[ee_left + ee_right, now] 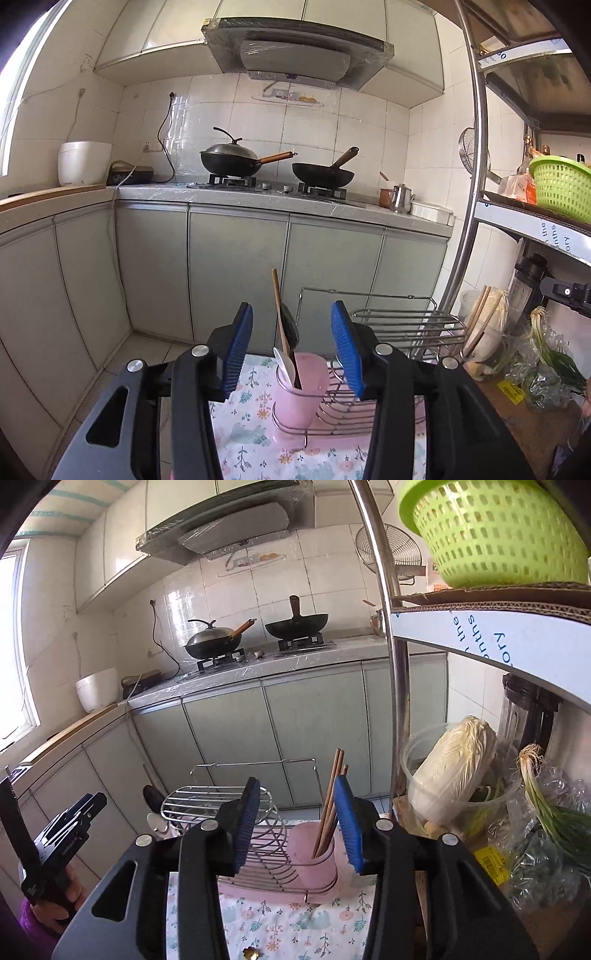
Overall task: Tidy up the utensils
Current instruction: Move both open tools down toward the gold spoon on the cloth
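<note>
A pink cup [299, 387] at the left end of a wire dish rack [406, 325] holds a wooden-handled black spatula [284, 321] and a white spoon [286, 363]. My left gripper [291, 314] stands open just behind and above that cup, with nothing between its blue pads. A second pink cup [314, 849] at the rack's [221, 801] right end holds several wooden chopsticks [330, 805]. My right gripper [297, 786] is open above it; the chopsticks lean close to its right pad without being pinched. In the right wrist view the left gripper [92, 803] shows at the far left, held by a hand.
The rack stands on a floral cloth [288, 923]. To the right rises a steel shelf post [399, 701], with a cabbage [454, 764] in a clear bowl, scallions [546, 805] and a green basket [495, 531] above. Beyond lie grey cabinets and a stove with two woks [321, 173].
</note>
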